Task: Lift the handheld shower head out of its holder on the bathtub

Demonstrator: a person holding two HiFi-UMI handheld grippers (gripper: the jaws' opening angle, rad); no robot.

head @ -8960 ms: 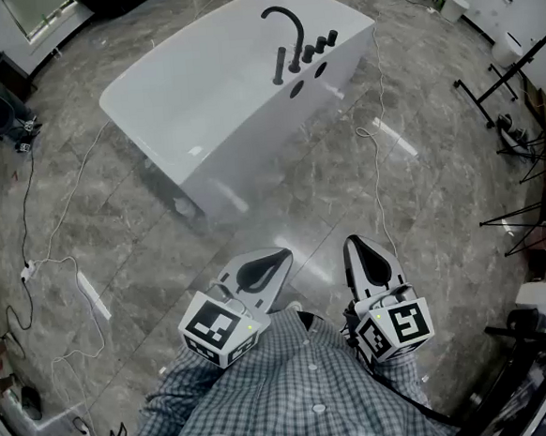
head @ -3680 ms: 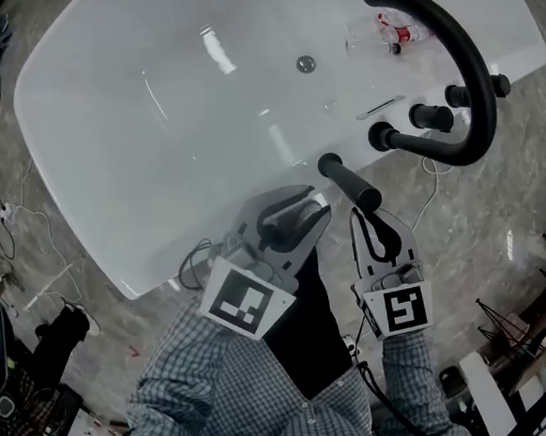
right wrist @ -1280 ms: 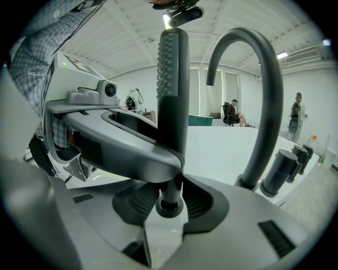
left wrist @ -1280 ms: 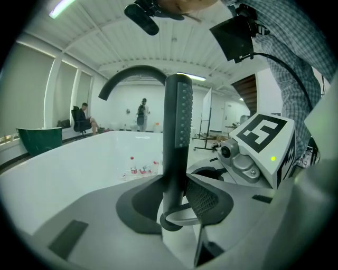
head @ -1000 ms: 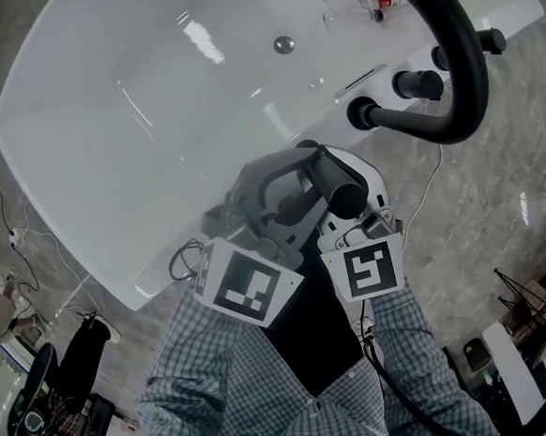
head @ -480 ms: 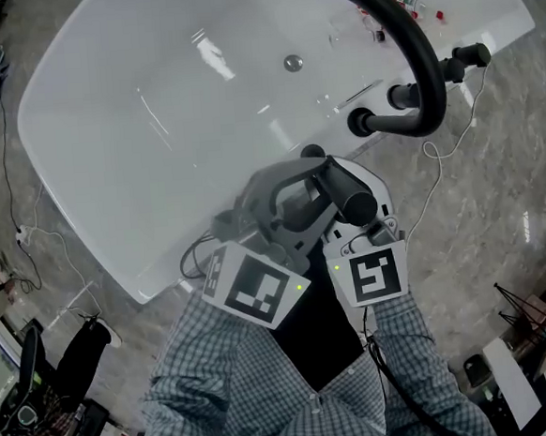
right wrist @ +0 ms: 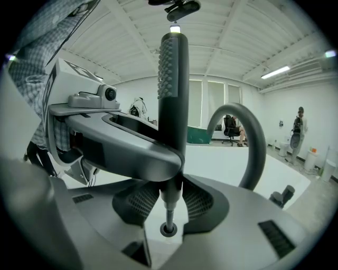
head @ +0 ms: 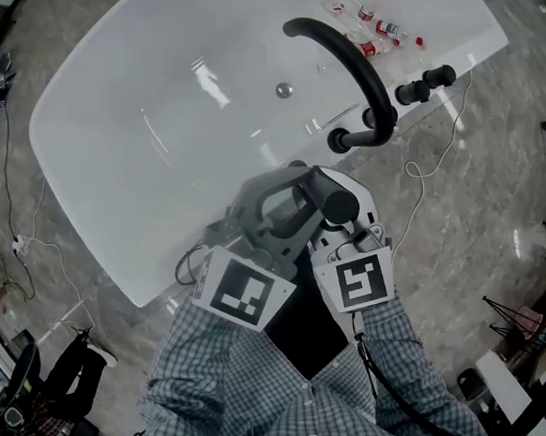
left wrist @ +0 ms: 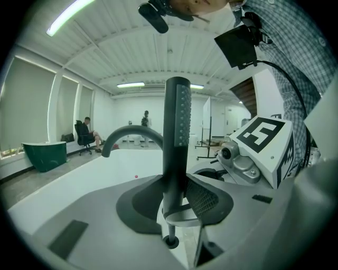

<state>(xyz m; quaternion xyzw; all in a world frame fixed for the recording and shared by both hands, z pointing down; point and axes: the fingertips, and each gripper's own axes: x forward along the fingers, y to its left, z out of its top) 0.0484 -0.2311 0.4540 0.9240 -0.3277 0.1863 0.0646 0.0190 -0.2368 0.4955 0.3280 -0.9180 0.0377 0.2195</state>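
The shower head [head: 331, 201] is being held upright at the centre of the head view, above the bathtub [head: 136, 148] rim. It is being clamped by the left gripper [left wrist: 177, 194] and the right gripper [right wrist: 170, 196] together. Its thin hose [right wrist: 167, 213] is being trailed into the holder [right wrist: 168, 230] at lower centre. The lift is probably best kept straight up, with both grips even, so the hose is not snagged.

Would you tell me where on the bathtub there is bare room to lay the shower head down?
The basin is bare from the tub's left end to the drain, and so is the left rim. The right end is crowded: spout, knobs and bottles.
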